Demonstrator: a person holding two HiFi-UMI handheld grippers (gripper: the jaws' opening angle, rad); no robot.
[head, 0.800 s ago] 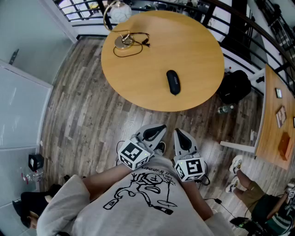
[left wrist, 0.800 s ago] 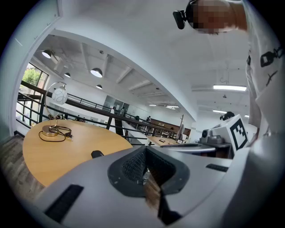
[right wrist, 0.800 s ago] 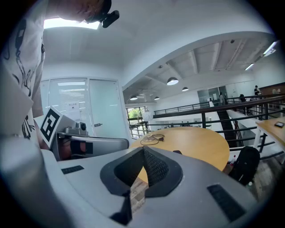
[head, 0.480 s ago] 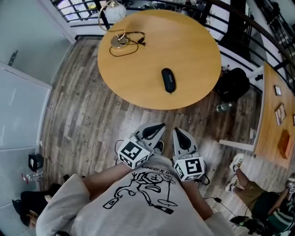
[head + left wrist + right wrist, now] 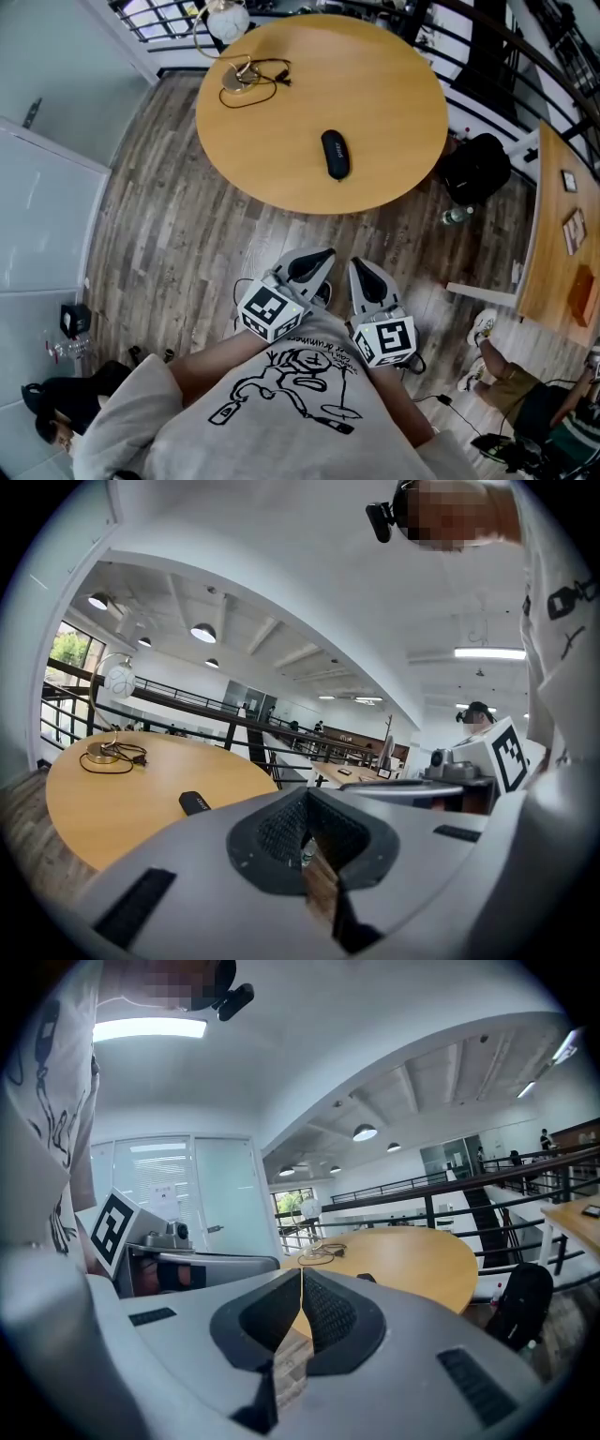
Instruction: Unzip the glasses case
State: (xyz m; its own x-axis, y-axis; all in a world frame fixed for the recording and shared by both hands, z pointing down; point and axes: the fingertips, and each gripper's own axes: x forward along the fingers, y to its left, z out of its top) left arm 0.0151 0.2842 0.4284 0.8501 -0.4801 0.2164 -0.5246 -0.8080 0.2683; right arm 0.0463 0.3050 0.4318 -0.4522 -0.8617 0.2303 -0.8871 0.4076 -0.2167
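glasses case (image 5: 335, 154) on table (image 5: 394, 84), lamp (image 5: 234, 77) far left

The glasses case (image 5: 335, 154) was a small, dark, oblong pouch with rounded ends, lying flat on the round wooden bench (image 5: 375, 84). It sat alone, nearer the bench's near edge than its middle, its long axis running near-to-far with a slight slant. It looked closed; its zip was too small to make out.
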